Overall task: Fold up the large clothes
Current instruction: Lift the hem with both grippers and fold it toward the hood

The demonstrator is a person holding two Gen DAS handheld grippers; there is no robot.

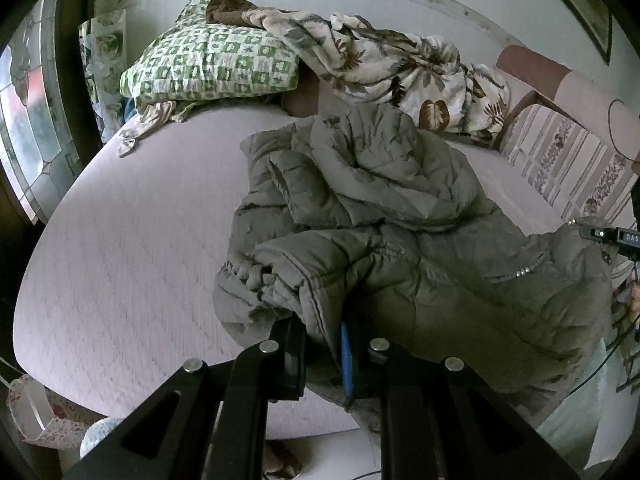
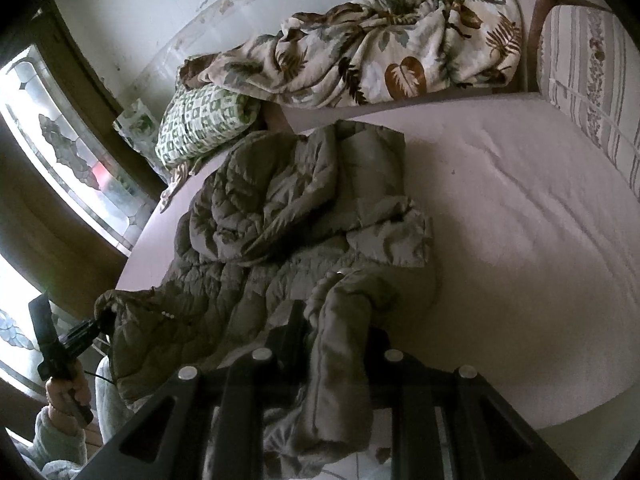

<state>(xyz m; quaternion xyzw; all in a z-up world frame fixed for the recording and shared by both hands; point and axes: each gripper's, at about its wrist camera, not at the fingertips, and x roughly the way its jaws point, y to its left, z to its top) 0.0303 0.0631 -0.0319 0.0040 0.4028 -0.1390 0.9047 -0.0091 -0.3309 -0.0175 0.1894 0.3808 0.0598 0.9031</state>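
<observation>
- Pale pink mattress [image 2: 520,208]: bears the coat, crumpled, near its front edge.
- Olive-green quilted padded coat [image 1: 380,208]: long axis runs from the grippers toward the green checked pillow [image 1: 212,64].
- Left gripper [image 1: 324,356]: clamped on the coat's hem.
- Right gripper [image 2: 336,344]: clamped on a coat edge.

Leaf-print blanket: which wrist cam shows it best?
Right wrist view: the leaf-print blanket lies nearly whole along the far edge of the bed, unobstructed. In the left wrist view it is also visible, but the raised jacket covers its lower edge.
</observation>
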